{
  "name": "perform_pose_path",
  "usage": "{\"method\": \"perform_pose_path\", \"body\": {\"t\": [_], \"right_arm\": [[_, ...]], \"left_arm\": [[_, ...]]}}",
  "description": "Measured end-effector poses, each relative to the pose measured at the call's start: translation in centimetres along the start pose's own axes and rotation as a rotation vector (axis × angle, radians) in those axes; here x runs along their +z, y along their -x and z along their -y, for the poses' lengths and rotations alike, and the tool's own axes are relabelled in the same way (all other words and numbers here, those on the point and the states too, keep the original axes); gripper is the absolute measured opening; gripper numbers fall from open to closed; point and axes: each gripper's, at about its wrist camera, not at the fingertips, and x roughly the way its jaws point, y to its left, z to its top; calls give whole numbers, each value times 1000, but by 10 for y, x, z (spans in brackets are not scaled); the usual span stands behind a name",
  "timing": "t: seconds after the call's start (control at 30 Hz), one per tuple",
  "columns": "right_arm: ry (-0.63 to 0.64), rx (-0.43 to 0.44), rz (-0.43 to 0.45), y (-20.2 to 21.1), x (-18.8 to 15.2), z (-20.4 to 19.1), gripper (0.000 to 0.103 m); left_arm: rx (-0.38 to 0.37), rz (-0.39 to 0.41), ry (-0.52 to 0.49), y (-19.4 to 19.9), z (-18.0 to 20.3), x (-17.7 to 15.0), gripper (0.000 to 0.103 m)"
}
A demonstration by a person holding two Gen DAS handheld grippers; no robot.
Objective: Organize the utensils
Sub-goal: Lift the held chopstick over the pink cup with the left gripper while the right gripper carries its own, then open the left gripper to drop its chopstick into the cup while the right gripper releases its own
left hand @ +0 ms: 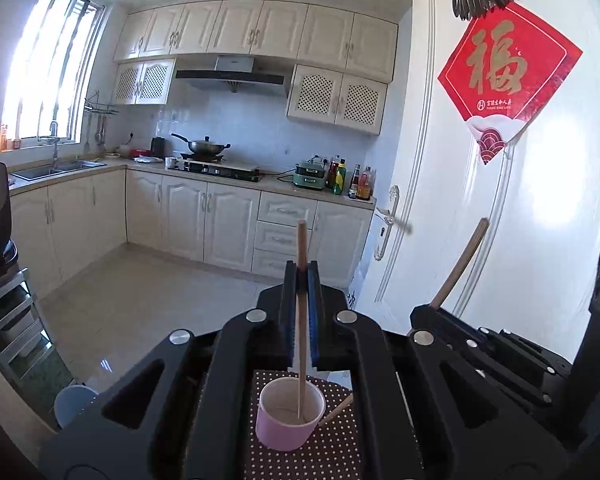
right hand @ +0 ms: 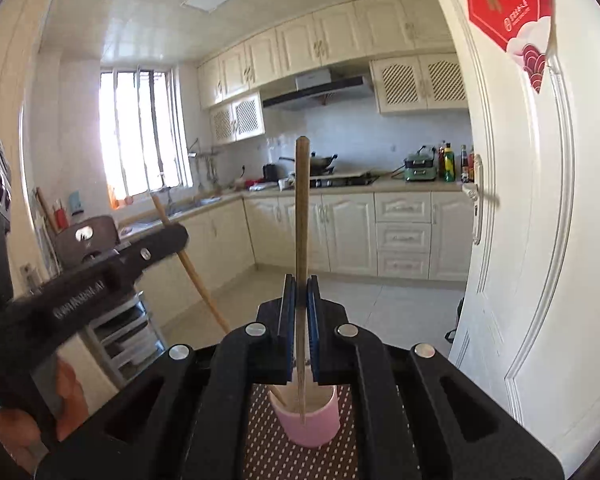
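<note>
Closed tight on a light wooden chopstick (left hand: 300, 320): left gripper (left hand: 301, 276), low in centre frame of the left wrist view, stick upright with its lower tip inside the pink cup (left hand: 290, 420). Seated on a brown dotted mat (left hand: 332, 448), that cup, at bottom centre. Clamped likewise on a darker chopstick (right hand: 301, 240): right gripper (right hand: 301, 284), centre of the right wrist view, stick upright, its tip over the cup's mouth. Visible at left of that frame, gripping hand (right hand: 28, 408). Beyond, cream kitchen cabinets (left hand: 188, 216), wok (left hand: 204, 146) on the hob at mid-frame, white door (left hand: 480, 200) with a red banner (left hand: 508, 76) at right.
</note>
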Motion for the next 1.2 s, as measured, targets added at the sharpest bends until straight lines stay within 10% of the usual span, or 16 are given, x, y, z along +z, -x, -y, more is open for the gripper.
{"method": "perform_pose_path", "body": {"t": [0.77, 0.83, 0.93, 1.2], "right_arm": [[-96, 7, -139, -45, -42, 20, 4], [-93, 5, -151, -46, -44, 19, 4], [-123, 7, -163, -47, -45, 20, 5], [-139, -22, -190, -48, -53, 22, 9]], "left_arm": [[12, -215, -51, -51, -23, -65, 7], [27, -229, -67, -52, -22, -67, 14], [49, -221, -86, -50, -23, -68, 62], [81, -218, -96, -34, -33, -68, 65]]}}
